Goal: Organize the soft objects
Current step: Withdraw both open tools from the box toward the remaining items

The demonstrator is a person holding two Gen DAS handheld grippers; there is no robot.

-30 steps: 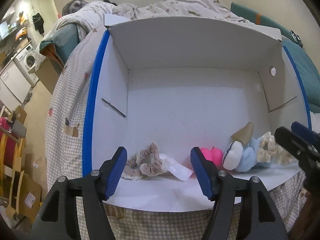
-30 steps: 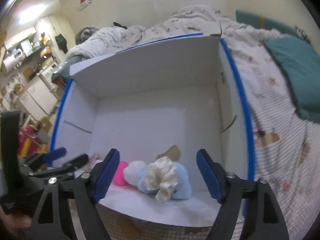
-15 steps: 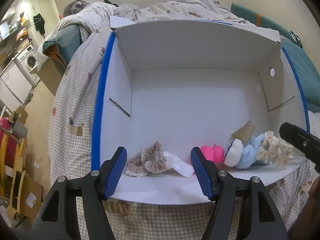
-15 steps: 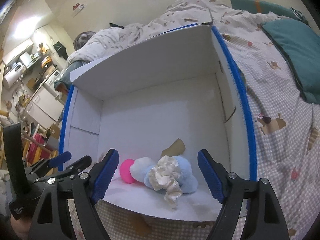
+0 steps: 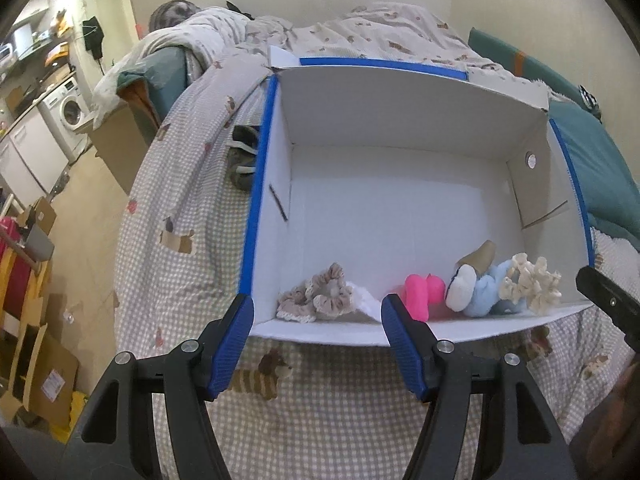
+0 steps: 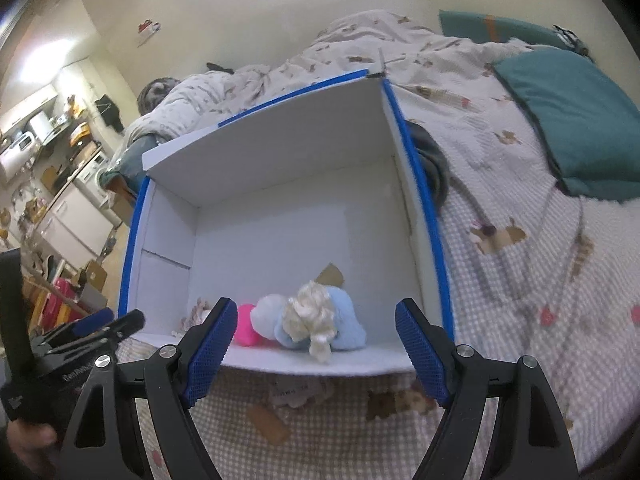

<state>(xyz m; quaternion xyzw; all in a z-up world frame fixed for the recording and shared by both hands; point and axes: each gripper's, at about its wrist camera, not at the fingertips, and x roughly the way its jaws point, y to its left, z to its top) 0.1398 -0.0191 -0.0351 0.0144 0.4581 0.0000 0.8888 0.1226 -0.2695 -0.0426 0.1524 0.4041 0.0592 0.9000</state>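
A white cardboard box with blue-taped rims [image 5: 256, 216] [image 6: 424, 200] sits on a checked bedspread. Along its near wall lie beige scrunchies [image 5: 316, 294], a white cloth [image 5: 366, 300], a pink soft toy [image 5: 420, 292] [image 6: 246, 324], a light blue plush [image 5: 484, 296] [image 6: 340, 320] and a cream scrunchie [image 5: 532, 284] [image 6: 312, 320]. My left gripper [image 5: 318, 344] is open and empty, held just outside the box's near wall. My right gripper [image 6: 314, 350] is open and empty, also outside the near wall, in front of the plush.
A grey sock-like item [image 5: 242, 156] lies on the bed beside the box's left wall. A dark object [image 6: 434, 168] lies by the right wall. A teal pillow [image 6: 568, 116] lies at the right. The bed's edge drops to the floor and cardboard boxes [image 5: 40, 360] at the left.
Both grippers have pulled back and up from the box, so its near wall and the bedspread in front of it now show. The objects inside have not moved.
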